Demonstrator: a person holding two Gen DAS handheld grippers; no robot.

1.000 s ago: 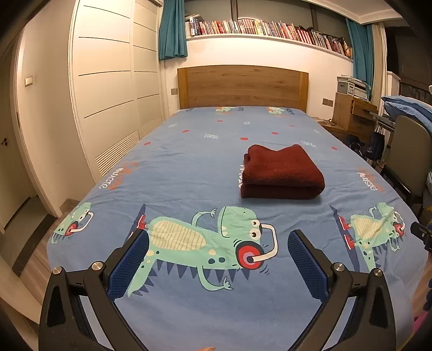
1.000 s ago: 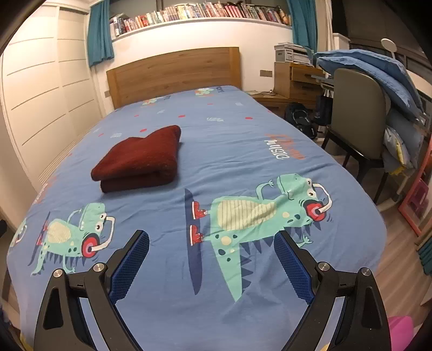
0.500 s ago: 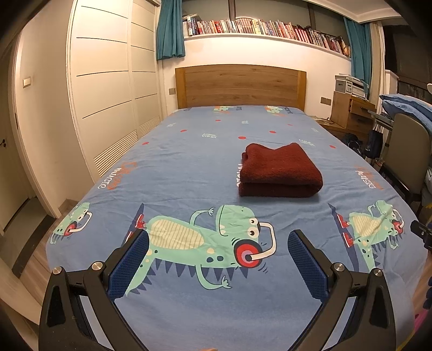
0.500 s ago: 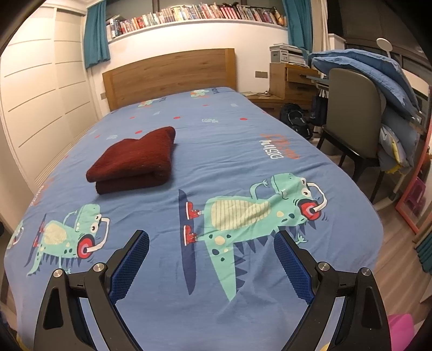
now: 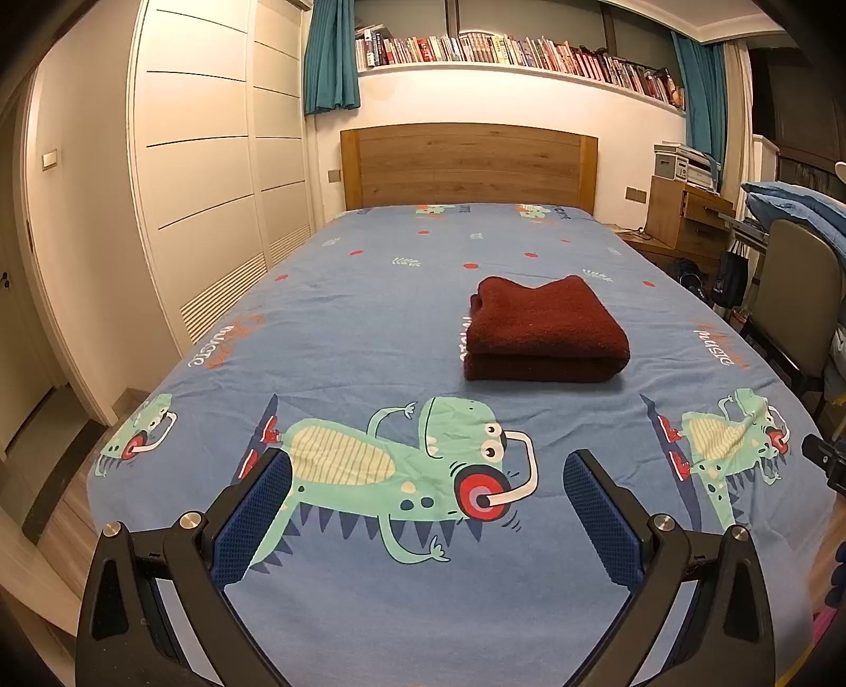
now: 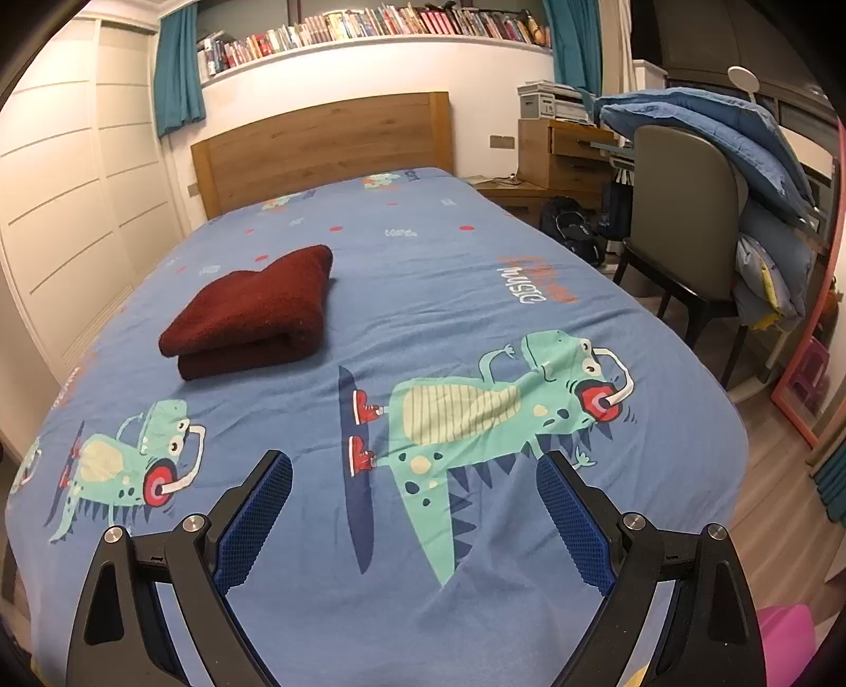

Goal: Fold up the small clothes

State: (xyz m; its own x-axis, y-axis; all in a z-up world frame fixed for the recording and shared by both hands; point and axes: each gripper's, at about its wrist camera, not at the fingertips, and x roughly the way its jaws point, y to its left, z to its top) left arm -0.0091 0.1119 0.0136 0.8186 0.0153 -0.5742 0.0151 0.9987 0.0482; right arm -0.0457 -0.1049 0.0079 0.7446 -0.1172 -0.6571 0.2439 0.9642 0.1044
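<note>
A dark red garment [image 5: 544,330] lies folded in a thick rectangle on the blue dinosaur-print bed sheet [image 5: 370,327], right of the bed's middle. In the right wrist view the same folded garment [image 6: 254,312] sits at the left on the sheet [image 6: 449,275]. My left gripper [image 5: 427,478] hangs open above the foot of the bed, well short of the garment, with nothing between its blue pads. My right gripper [image 6: 413,473] is also open and empty, over the foot of the bed to the right of the garment.
A wooden headboard [image 5: 468,164] closes the far end. White wardrobe doors [image 5: 211,174] run along the left side. A grey chair [image 6: 682,222] piled with blue bedding [image 6: 703,137] and a wooden desk [image 6: 560,153] stand on the right. A bookshelf [image 5: 507,50] spans the wall.
Both grippers have drawn back slightly from the bed, so the folded garment looks a little farther off. Both stay open and empty; the garment has not moved.
</note>
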